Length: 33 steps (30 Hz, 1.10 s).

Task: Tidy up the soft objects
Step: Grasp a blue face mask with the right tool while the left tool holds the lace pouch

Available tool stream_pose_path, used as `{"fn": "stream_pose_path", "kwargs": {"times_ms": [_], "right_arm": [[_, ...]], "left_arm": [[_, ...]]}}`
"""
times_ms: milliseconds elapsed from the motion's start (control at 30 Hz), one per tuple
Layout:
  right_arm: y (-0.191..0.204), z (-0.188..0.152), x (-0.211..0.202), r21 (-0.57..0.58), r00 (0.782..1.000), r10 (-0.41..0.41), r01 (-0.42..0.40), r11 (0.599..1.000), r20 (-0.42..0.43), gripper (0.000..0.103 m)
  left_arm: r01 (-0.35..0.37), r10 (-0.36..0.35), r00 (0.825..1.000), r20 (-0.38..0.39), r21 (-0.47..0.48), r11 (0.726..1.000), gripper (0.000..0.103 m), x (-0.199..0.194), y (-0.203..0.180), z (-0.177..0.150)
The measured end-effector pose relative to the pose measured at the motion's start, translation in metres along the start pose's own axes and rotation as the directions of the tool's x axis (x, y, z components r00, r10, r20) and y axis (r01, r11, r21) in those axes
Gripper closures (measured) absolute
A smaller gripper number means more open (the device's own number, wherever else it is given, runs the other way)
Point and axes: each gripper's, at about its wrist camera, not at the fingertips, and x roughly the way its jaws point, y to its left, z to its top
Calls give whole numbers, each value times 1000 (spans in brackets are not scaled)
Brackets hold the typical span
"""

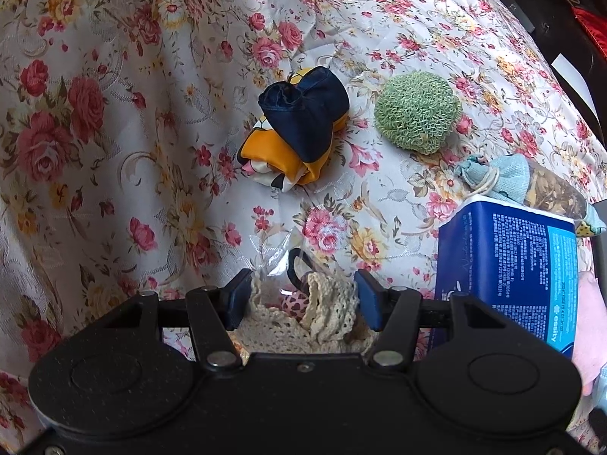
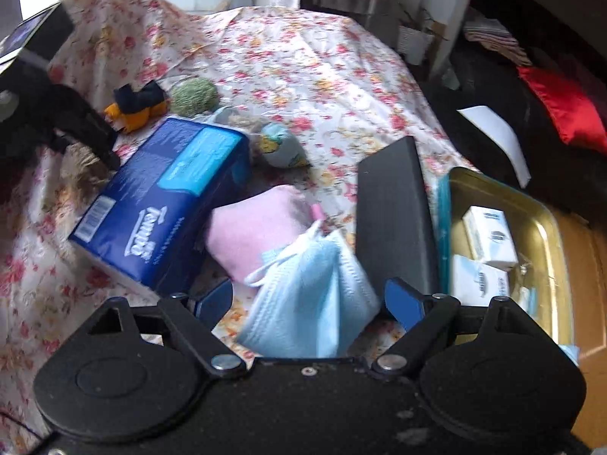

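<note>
Floral-clothed surface: left hand-held gripper clamped on a cream crochet piece; right hand-held gripper apart around a blue face mask.

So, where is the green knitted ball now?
In the left wrist view the green knitted ball lies on the floral cloth, right of the navy and orange bundle.

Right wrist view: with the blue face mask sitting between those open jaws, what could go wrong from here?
The face mask lies loose between the right gripper's open jaws; closing could catch only a fold or the ear loop, so it slips. The pink cloth touching it might get dragged. The gold tin already holds boxes, so space looks tight.
</note>
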Motion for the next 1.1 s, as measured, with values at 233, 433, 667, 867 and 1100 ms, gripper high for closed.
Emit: {"fn": "stream_pose_path", "kwargs": {"times_ms": [233,433,667,867,1100], "right_arm": [[25,-9,-31,-77,966,259,-260,962,-31,16],[10,-6,-23,-66,994,100,-102,993,-36,16],[8,-8,-12,28,997,44,-42,999,-59,15],[-4,-6,-28,55,1000,-8,9,998,-1,9],[-46,-3,4,217,992,69,-44,975,-109,9]], "left_arm": [[-3,3,1000,-4,-10,1000,48,0,1,0],[-7,7,1000,-4,-10,1000,48,0,-2,-1],[-4,4,1000,-7,-19,1000,48,0,-1,0],[-6,6,1000,-11,-31,999,48,-1,-1,-1],[-8,7,1000,-8,-30,1000,48,-2,-3,-3]]}}
